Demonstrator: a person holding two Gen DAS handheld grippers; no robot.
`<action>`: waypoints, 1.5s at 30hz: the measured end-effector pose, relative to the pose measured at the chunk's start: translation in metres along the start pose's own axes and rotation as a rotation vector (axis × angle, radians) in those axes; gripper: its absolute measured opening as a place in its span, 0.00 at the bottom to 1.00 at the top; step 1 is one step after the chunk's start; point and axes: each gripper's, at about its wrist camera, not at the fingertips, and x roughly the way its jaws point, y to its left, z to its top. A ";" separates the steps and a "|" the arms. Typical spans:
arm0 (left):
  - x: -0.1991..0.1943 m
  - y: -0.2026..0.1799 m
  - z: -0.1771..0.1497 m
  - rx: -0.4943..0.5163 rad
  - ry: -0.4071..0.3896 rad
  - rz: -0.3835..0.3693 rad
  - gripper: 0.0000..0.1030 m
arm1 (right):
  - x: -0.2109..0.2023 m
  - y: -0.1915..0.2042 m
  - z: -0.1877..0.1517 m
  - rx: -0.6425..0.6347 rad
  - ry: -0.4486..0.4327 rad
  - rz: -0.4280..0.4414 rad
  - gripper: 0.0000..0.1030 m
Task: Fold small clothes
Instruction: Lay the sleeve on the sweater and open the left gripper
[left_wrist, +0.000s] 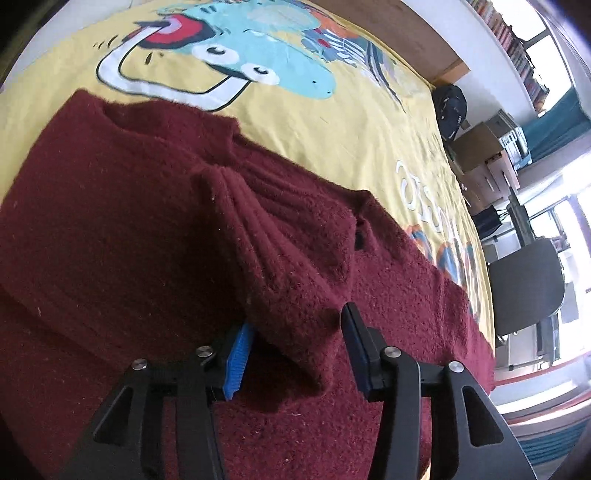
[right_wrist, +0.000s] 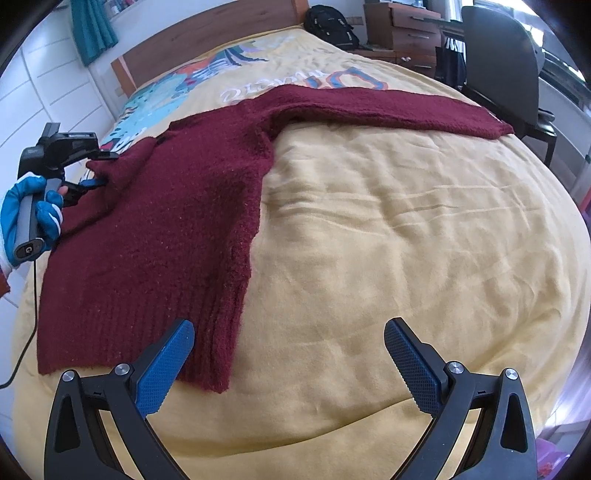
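Observation:
A dark red knit sweater lies on the yellow bedspread, its body at the left and one sleeve stretched out to the right. My left gripper is open around a folded sleeve cuff that lies over the sweater body; its blue pads stand apart on either side of the fabric. That gripper also shows in the right wrist view at the sweater's left edge. My right gripper is wide open and empty above the sweater's near hem corner.
The bedspread has a cartoon print near the wooden headboard. A black backpack, a wooden dresser and a dark office chair stand beyond the bed's far side. A cable hangs from the left handle.

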 end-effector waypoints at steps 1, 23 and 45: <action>0.001 -0.007 -0.002 0.014 -0.003 -0.001 0.41 | 0.000 0.000 0.000 0.001 0.001 0.003 1.00; 0.032 -0.077 -0.040 0.317 0.026 0.160 0.41 | -0.005 -0.007 -0.003 0.034 -0.024 0.060 1.00; 0.062 -0.063 -0.077 0.397 0.079 0.281 0.41 | -0.003 -0.003 -0.004 0.015 -0.016 0.057 1.00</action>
